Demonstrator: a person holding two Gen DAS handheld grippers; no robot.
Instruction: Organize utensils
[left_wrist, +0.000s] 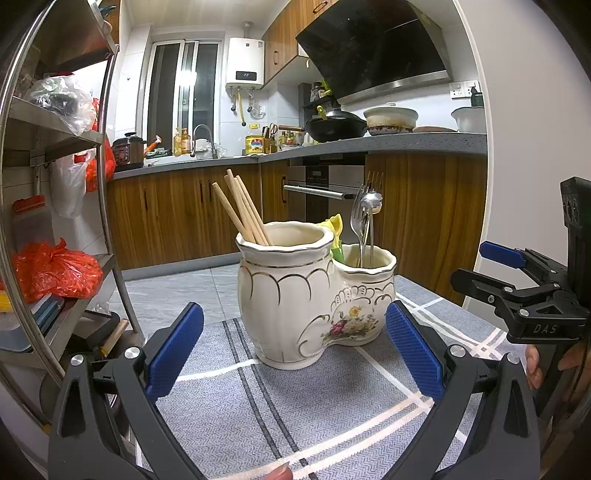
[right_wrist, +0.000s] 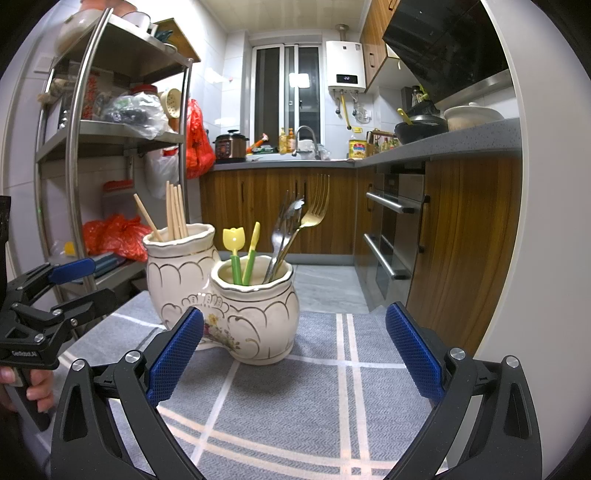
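both your grippers are wide open and empty: left gripper (left_wrist: 293, 352) faces the holder (left_wrist: 310, 295) from one side, right gripper (right_wrist: 295, 354) from the other, neither touching it. the holder sits on the grey checked mat (right_wrist: 332, 398), a double ceramic pot. chopsticks (right_wrist: 173, 212) lean in the tall pot, forks and a spoon (right_wrist: 295, 229) plus two yellow-green picks (right_wrist: 240, 254) stand in the short pot. nothing loose shows on the mat, so sorting looks about done, or the next item is out of view, can't tell which. risks from here: the metal pieces lean out over the rim, so a fingertip coming in low could snag a handle and flip it out. the holder is glazed and looks top-heavy with the long sticks, so a sideways nudge could slide or tip it, and the mat's far edge is close behind it. your grippers sit near each other, watch for a clash if both reach in. pinching one chopstick may drag its neighbours along.
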